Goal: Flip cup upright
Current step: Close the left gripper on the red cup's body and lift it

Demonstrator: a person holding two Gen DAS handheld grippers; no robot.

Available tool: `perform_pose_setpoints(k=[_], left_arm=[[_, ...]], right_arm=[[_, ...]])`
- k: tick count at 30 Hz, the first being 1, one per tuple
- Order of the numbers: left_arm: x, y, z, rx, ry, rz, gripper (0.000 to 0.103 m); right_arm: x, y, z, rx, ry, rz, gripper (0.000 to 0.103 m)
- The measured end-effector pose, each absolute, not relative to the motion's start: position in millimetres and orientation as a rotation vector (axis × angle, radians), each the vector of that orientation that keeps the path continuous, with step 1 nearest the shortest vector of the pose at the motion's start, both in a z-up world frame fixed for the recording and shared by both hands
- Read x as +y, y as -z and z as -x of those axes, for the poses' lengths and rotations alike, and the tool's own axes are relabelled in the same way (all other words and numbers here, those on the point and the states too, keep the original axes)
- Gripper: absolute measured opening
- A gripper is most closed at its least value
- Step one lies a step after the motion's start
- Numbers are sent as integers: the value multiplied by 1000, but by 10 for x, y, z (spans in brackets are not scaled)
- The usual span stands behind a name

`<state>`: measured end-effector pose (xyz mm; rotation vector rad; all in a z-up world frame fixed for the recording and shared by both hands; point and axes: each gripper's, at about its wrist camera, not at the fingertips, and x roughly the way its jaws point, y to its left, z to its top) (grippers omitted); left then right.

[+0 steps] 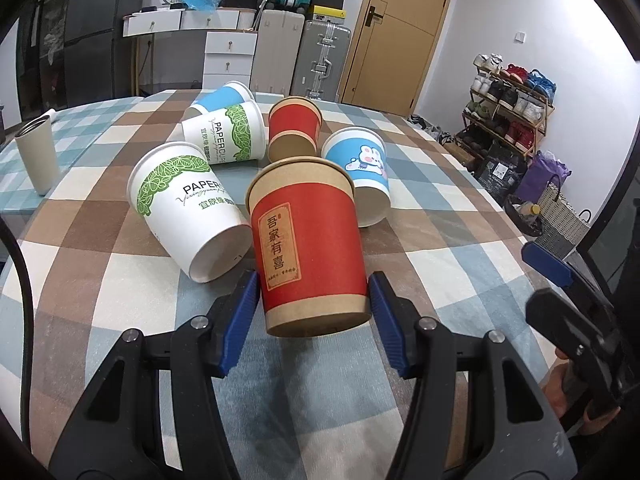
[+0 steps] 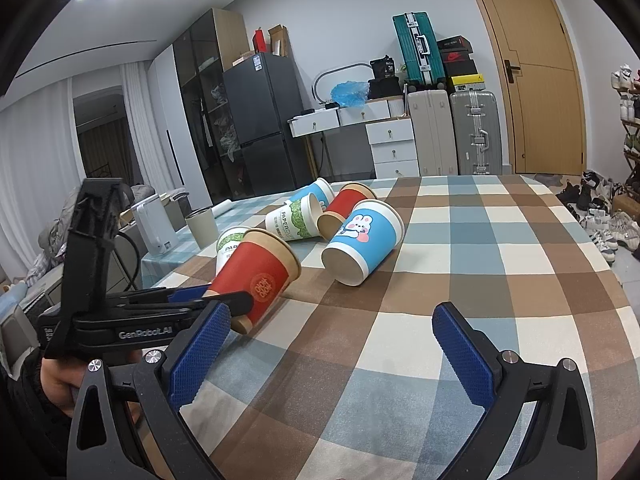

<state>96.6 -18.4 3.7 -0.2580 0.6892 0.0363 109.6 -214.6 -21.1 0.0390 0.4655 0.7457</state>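
A red and kraft paper cup (image 1: 308, 248) is between the blue pads of my left gripper (image 1: 314, 304), its base toward the camera and its rim away. The pads touch its sides near the base. In the right wrist view the same cup (image 2: 256, 280) is tilted, its rim up and to the right, its base near the cloth, held by the left gripper (image 2: 208, 300). My right gripper (image 2: 330, 352) is open and empty above the checked tablecloth (image 2: 460, 264). It shows at the right edge of the left wrist view (image 1: 560, 280).
Several other paper cups lie on their sides behind: a white green-leaf cup (image 1: 188, 208), a second one (image 1: 228, 132), a blue bunny cup (image 1: 360, 172), another red cup (image 1: 294, 128), a blue cup (image 1: 224, 98). A grey tumbler (image 1: 36, 156) stands at the left.
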Motion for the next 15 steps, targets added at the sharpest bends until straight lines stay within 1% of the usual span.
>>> perform_pose_setpoints(k=[15], left_arm=[[-341,-125,-418,649,-6,254,53]], right_arm=[[-2066,215,-1073,473,-765,-33,103]])
